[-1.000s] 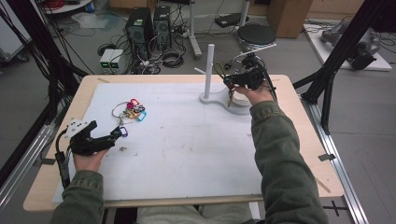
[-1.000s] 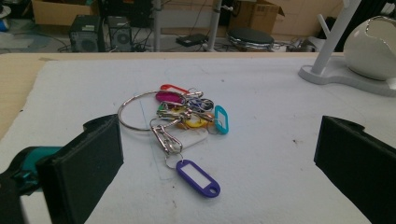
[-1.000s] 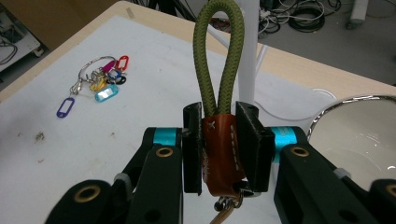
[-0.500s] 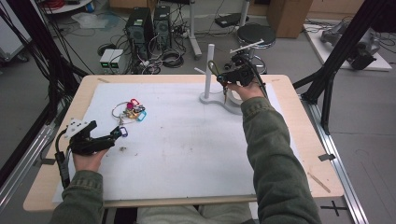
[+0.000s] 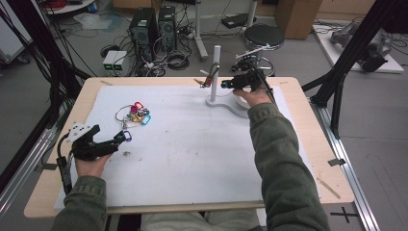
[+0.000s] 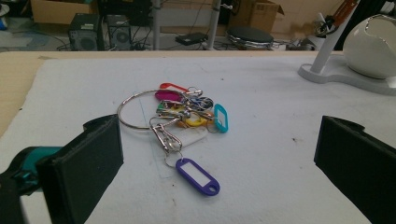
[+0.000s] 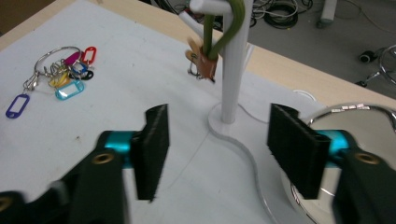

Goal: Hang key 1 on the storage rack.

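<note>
White matting (image 5: 192,159) was laid over a pale wooden table (image 5: 43,192), and small dark specks were noted on it. Beyond the table's far edge, computer towers (image 5: 151,26), coiled cables, a round stool (image 5: 262,36) and cardboard boxes were seen on a grey floor.

At the far side, the right gripper (image 5: 226,85) was held level, just beside a white stand (image 5: 216,72). Its jaws had just been opening and stood partly apart, and nothing was gripped between them. In the right gripper view (image 7: 215,154), the stand's post (image 7: 233,65) was seen directly ahead of the gap, and a green carabiner with a tan leather tag (image 7: 208,51) was hung from the post's peg, clear of both pads. A rounded shiny object (image 7: 345,140) was located behind the right-hand jaw.

The left gripper (image 5: 120,138) was rested low over the matting at the near left, its jaws set wide apart and empty. A key ring (image 6: 140,109) with coloured tags was found ahead of them, and its purple tag (image 6: 198,176) lay nearest, between the jaw lines but untouched.
</note>
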{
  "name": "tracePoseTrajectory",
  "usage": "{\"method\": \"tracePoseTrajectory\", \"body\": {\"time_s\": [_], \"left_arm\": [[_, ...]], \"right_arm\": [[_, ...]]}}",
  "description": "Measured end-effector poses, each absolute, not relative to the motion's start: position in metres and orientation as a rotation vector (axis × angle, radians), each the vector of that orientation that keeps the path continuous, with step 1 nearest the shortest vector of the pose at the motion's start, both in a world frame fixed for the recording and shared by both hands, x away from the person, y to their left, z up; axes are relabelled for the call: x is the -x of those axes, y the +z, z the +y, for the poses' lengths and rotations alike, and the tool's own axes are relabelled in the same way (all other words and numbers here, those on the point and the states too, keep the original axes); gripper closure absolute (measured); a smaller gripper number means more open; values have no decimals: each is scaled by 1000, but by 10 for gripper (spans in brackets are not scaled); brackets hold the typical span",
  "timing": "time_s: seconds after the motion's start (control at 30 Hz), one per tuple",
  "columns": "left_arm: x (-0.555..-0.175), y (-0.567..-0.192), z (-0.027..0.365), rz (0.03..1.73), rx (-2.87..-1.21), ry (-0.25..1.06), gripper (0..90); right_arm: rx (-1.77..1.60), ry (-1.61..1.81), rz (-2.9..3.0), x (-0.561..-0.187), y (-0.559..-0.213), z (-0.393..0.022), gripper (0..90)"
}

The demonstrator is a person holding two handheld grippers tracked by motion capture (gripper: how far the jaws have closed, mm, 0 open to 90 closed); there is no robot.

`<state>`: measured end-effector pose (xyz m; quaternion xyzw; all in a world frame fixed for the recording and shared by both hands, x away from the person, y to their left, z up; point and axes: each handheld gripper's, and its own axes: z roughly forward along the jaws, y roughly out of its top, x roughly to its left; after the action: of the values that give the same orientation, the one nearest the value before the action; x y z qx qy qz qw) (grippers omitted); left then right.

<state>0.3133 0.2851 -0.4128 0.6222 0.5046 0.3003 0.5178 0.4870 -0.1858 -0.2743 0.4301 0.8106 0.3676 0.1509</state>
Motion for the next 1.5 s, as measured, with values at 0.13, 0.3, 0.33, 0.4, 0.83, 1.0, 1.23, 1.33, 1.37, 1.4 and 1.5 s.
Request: {"method": "tracePoseTrajectory", "body": {"time_s": [0.13,0.3,0.33,0.4,0.83,1.0,1.23,1.33,1.37,1.4,1.5], "left_arm": [[-313,-413,285,1210,-1490,721,17],[-313,-412,285,1213,-1488,719,17],[-313,-412,285,1212,-1486,719,17],[-313,-412,286,1213,-1480,720,17],[-318,-412,281,1188,-1478,681,17],[-317,-412,275,1169,-1492,674,17],[-316,-412,277,1186,-1494,680,17],[-316,-413,277,1188,-1495,684,17],[-315,-413,277,1190,-1499,683,17],[-315,-413,276,1188,-1503,681,17],[-315,-413,276,1188,-1512,685,17]], "right_arm": [[-1238,955,2366,-480,-274,-188,99],[-1211,941,2374,-464,-264,-188,7],[-1208,950,2365,-461,-261,-188,7],[-1205,954,2357,-455,-256,-190,8],[-1309,970,2211,-421,-248,-218,8],[-1328,962,2183,-406,-259,-231,8],[-1316,991,2153,-391,-280,-252,7],[-1333,1017,2138,-386,-295,-259,7],[-1337,1025,2132,-385,-300,-261,8],[-1345,1027,2129,-384,-305,-264,8],[-1364,1047,2112,-381,-319,-271,8]]}}
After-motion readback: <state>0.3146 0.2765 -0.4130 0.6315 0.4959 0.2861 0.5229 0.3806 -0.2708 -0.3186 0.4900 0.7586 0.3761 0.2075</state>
